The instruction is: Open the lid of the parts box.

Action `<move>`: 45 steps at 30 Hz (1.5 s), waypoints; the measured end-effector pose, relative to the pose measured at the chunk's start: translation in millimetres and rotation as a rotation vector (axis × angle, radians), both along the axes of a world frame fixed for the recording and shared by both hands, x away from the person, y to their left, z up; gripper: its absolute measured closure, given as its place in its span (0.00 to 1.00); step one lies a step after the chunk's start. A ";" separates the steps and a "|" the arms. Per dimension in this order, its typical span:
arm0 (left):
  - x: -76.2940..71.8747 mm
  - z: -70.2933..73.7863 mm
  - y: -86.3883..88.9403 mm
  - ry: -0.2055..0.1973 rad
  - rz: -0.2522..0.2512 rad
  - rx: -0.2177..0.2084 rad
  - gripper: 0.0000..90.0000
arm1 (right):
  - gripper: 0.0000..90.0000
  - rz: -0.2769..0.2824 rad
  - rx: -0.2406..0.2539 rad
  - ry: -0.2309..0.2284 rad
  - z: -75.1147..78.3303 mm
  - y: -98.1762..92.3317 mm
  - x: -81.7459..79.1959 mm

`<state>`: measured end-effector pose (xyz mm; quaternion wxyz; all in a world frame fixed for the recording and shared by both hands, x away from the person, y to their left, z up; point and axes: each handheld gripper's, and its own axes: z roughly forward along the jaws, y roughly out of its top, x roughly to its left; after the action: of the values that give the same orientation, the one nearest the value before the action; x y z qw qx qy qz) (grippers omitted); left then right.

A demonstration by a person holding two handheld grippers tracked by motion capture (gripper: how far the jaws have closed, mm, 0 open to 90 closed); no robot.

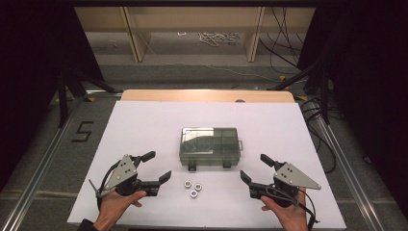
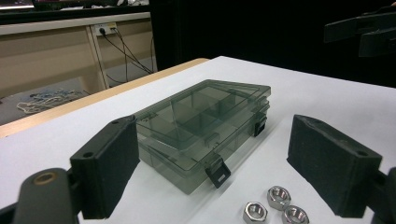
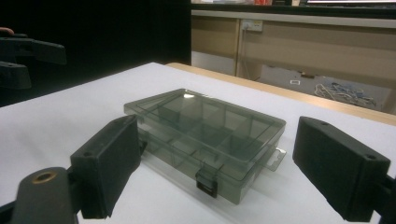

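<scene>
The smoky lid of the box blurs whatever its compartments hold. In the left gripper view, the bottom edge cuts off one of the three nuts.

1. Left tool: black body, two black block-shaped jaws, a grey three-cornered plate on top carrying small dark screws.
2. Right tool: same build, with a grey three-cornered plate.
3. A thin dark cable trails from each tool.
4. Jaw arms seen close up: a brass-coloured bushing near the base and small screw holes.
5. Dark sleeve edge at the left wrist.
</scene>
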<state>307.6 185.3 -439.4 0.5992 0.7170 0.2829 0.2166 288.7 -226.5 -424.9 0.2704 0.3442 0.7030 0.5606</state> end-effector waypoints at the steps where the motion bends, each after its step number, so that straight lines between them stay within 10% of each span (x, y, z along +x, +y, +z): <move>1: 0.0 0.7 1.0 -0.006 0.001 0.020 0.18 | 0.17 0.000 -0.001 0.000 0.0 0.0 0.0; 31: 12.6 -8.4 -7.6 0.021 0.013 0.051 0.33 | 0.18 -0.017 -0.035 0.017 -3.4 -4.0 11.0; 45: 40.2 -30.8 -16.1 0.150 0.007 0.142 0.64 | 0.54 0.020 -0.089 0.086 -15.0 -18.3 40.4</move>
<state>347.9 169.2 -470.2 0.5233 0.7707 0.3137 0.1837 329.1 -244.8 -439.9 0.2492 0.3486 0.7418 0.5159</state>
